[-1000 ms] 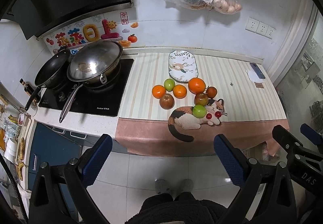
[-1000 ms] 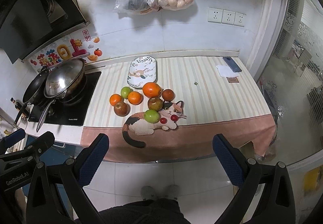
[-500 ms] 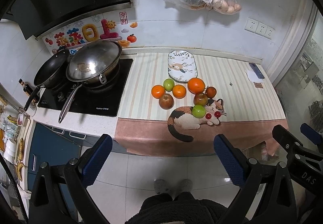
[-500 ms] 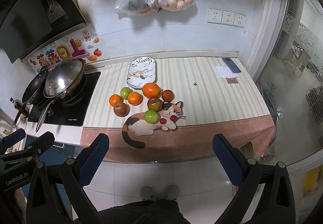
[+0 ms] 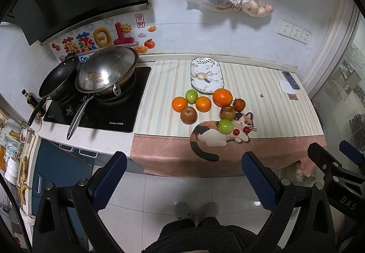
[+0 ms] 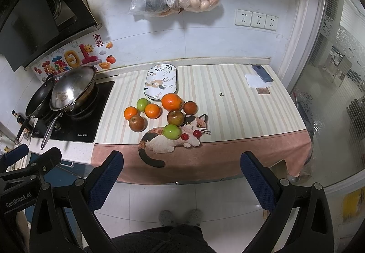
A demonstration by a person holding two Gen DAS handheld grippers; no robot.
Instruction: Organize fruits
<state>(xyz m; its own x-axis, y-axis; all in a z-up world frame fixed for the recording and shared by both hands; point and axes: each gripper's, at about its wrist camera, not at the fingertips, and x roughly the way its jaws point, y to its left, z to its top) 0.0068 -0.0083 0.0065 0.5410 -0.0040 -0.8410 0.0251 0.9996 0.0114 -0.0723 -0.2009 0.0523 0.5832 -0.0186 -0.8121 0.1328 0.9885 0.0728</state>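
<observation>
A cluster of fruit lies on the striped counter mat: a large orange (image 5: 222, 97) (image 6: 171, 101), two smaller oranges (image 5: 203, 104), green apples (image 5: 225, 126) (image 6: 172, 131), reddish apples (image 5: 188, 115) (image 6: 136, 123) and two cherry tomatoes (image 5: 236, 131). An oval patterned plate (image 5: 207, 75) (image 6: 160, 82) lies empty just behind them. My left gripper (image 5: 182, 175) and right gripper (image 6: 181, 174) are both open and empty, held high and back from the counter, above the floor.
A stove (image 5: 98, 104) with a wok (image 5: 107, 70) and a frying pan (image 5: 58, 77) stands left of the fruit. A phone and paper (image 6: 260, 76) lie at the counter's far right. Bags hang on the wall (image 6: 173, 0). A glass door (image 6: 337, 93) is at right.
Both views have shifted very slightly; the counter sits marginally closer. The fruit and plate have not moved and both grippers stay open.
</observation>
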